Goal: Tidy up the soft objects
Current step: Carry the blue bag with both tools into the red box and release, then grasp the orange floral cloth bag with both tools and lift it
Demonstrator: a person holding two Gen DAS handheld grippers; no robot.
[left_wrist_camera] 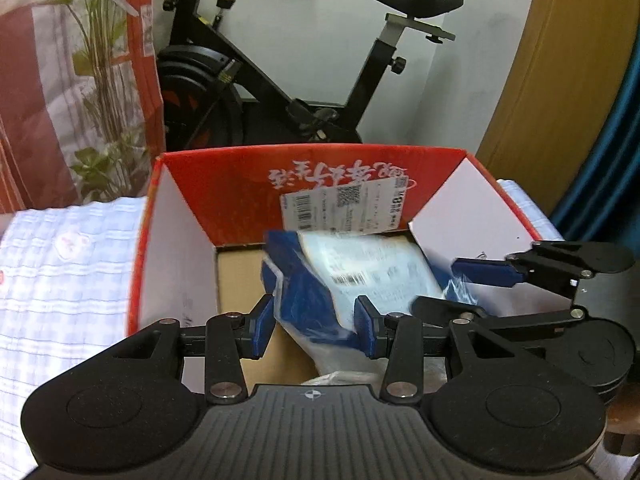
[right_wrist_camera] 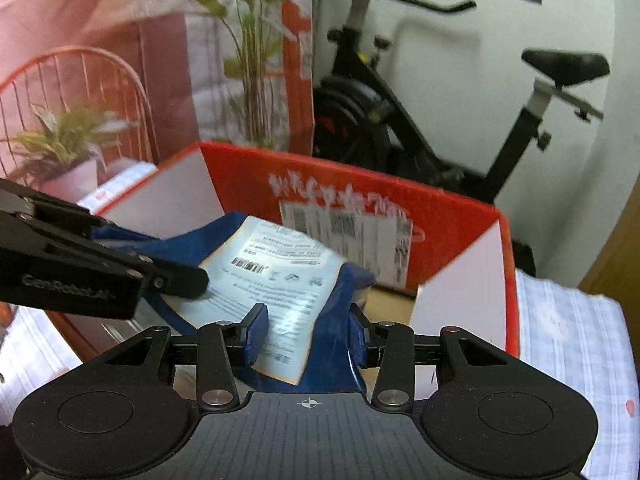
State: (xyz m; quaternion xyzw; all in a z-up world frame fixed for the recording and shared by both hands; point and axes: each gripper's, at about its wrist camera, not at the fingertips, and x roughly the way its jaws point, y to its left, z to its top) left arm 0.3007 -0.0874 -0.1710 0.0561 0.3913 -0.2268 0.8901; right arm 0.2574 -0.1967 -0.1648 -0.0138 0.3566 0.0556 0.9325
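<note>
A soft blue plastic package with a pale printed label (left_wrist_camera: 360, 272) hangs over the open red cardboard box (left_wrist_camera: 280, 172). My left gripper (left_wrist_camera: 314, 330) is shut on its near left end. My right gripper (right_wrist_camera: 308, 336) is shut on its other end; its blue-padded fingers (left_wrist_camera: 488, 272) show at the right of the left wrist view. In the right wrist view the package (right_wrist_camera: 280, 280) lies between the fingers, above the red box (right_wrist_camera: 460, 220), with the left gripper's arm (right_wrist_camera: 100, 272) coming in from the left. The brown box floor (left_wrist_camera: 236, 276) is bare on the left.
The box sits on a pale checked cloth (left_wrist_camera: 68, 276). A black exercise bike (left_wrist_camera: 280, 80) stands behind it against the white wall. Potted plants (right_wrist_camera: 68, 152) and a red-and-white hanging cloth (left_wrist_camera: 32, 80) are at the left. A wooden panel (left_wrist_camera: 560, 80) rises at the right.
</note>
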